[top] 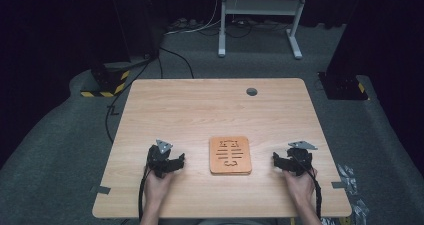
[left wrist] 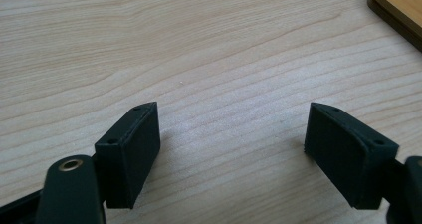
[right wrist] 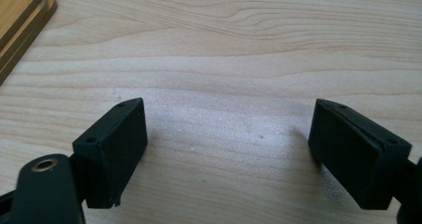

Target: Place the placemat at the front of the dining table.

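The orange wooden board [top: 230, 155] (slotted cut-outs in its top face) lies flat near the front edge of the bench [top: 200, 105], between the two tools. The left tool [top: 176, 163] and the right tool [top: 278, 160] rest on the bench, jaws spread wide, holding nothing, each apart from the board.

The wooden board [top: 230, 155] lies on the table [top: 200, 105], between both tools.

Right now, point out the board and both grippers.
board [top: 230, 155]: high view, middle of its slotted top.
left gripper [top: 181, 159]: high view, between its fingertips.
right gripper [top: 274, 158]: high view, between its fingertips.
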Tool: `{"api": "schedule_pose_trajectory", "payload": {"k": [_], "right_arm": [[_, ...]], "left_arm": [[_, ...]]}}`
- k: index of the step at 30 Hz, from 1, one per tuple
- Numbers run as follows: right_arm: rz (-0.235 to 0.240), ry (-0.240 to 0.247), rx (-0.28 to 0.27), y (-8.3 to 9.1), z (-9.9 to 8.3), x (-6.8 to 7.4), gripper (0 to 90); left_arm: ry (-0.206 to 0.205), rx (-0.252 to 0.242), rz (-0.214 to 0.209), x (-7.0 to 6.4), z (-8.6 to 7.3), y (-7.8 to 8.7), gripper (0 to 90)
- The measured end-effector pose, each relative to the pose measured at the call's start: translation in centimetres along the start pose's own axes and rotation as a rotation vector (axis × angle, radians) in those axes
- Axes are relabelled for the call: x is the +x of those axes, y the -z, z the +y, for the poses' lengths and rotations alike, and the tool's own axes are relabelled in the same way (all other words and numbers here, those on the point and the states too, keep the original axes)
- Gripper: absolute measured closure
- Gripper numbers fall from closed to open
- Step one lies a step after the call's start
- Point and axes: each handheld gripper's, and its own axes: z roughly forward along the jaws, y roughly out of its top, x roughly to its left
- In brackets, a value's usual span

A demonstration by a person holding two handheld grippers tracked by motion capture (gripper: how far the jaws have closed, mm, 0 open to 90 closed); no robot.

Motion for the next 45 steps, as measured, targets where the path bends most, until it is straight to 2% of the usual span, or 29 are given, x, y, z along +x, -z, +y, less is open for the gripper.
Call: {"api": "schedule_pose_trajectory", "payload": {"k": [8,9,16,19,25,26,33,37,45], "right_arm": [[0.034,0.015,0.015,0.3,0.0,0.0,19.6],[0.03,0.021,-0.009,0.3,-0.3,0.1,20.9],[0.055,0.028,-0.002,0.7,-0.3,0.4,24.4],[0.086,0.03,-0.038,1.1,-0.1,1.0,25.6],[0.113,0.054,-0.061,1.5,0.4,1.9,26.5],[0.134,0.055,-0.055,1.6,0.6,2.2,26.8],[0.159,0.079,-0.057,1.6,1.0,3.2,27.0],[0.161,0.079,-0.075,1.6,1.3,3.7,27.0],[0.183,0.083,-0.063,1.3,1.5,4.2,27.4]], "left_arm": [[0.002,0.0,0.0,0.0,0.0,0.0,22.1],[0.001,0.001,0.0,0.0,0.0,0.0,22.1],[0.002,0.0,0.001,0.0,0.0,0.0,22.1],[0.002,-0.001,0.001,0.0,0.0,0.0,22.1],[0.002,0.0,0.001,0.0,0.0,0.0,22.1],[0.002,0.0,0.001,0.0,0.0,0.0,22.1],[0.002,0.0,0.001,0.0,0.0,0.0,22.1],[0.002,0.0,0.001,0.0,0.0,0.0,22.1],[0.001,-0.001,0.001,0.0,0.0,0.0,22.1]]}}
